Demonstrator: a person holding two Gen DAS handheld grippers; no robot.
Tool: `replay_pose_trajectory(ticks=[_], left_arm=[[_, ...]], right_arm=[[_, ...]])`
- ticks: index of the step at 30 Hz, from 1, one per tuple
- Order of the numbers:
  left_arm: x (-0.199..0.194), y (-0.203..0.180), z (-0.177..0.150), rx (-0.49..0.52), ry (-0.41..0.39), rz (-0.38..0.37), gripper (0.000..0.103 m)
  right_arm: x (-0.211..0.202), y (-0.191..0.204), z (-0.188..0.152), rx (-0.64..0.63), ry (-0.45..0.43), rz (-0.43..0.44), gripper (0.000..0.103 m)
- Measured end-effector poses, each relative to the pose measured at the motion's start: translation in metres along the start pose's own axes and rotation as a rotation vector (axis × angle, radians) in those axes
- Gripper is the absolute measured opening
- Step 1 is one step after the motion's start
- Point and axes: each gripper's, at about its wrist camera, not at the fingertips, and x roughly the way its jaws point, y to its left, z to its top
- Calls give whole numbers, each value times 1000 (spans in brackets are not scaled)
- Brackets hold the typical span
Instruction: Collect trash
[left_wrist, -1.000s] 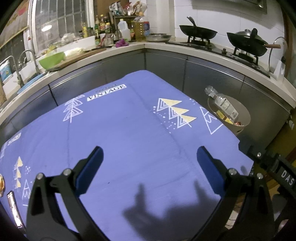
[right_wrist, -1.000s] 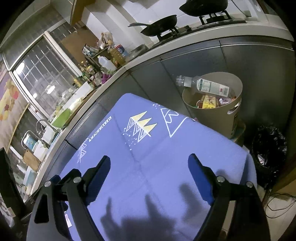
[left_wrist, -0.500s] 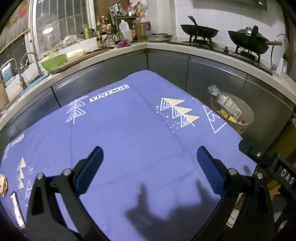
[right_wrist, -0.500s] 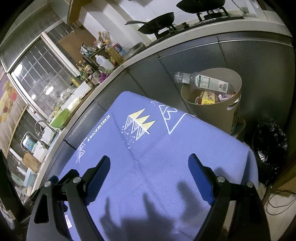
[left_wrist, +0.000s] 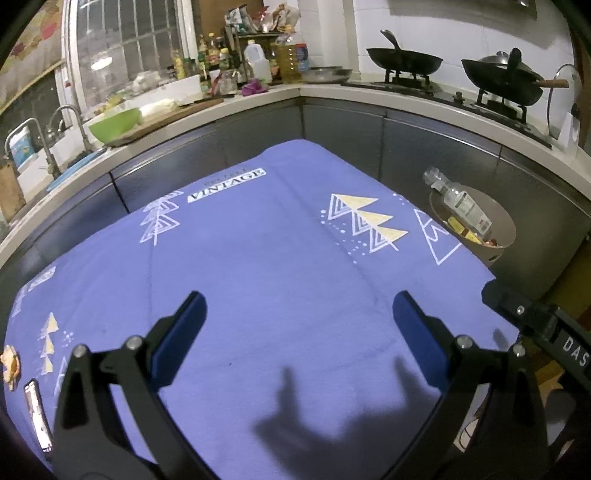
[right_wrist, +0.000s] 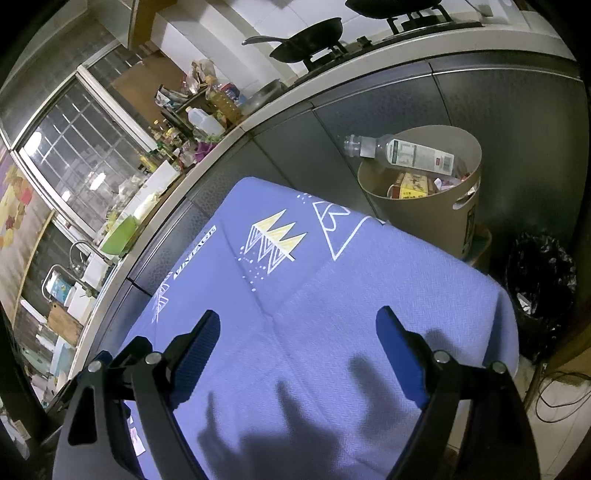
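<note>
Left gripper (left_wrist: 297, 319) fingers wide and empty, right gripper (right_wrist: 297, 338) the same, over blue tablecloth (left_wrist: 258, 258), clear bottle (right_wrist: 402, 153) across rim of beige bin (right_wrist: 443, 221), wrappers below half hidden, small scraps (left_wrist: 11, 365) cut off at cloth's left edge.

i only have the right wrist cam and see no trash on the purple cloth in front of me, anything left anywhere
Observer: Yes. The left wrist view shows a small crumpled orange scrap lying on the purple patterned tablecloth, at its far left edge.
Operator: just that one
Observer: No. A flat shiny wrapper lies at the same edge, just nearer the camera than the scrap.
Operator: is the left gripper free to take them
Observer: The left gripper is open with nothing between its blue pads. It sits over bare cloth, to the right of both pieces.
</note>
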Motion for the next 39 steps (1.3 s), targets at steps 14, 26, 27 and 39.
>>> replay_pose_trajectory(ticks=[14,26,27,39], left_arm=[[0,3,0,-1,-1,23,97],[-2,3,1,18,-17,56,97],[-2,3,1,23,-20,59,97],[-6,3,2,33,-36,80,97]], right_arm=[[1,1,-5,7,11,1,82],[7,2,-6,4,27,9,82],[7,3,-7,3,28,10,82],[11,5,-6,-2,37,20,82]])
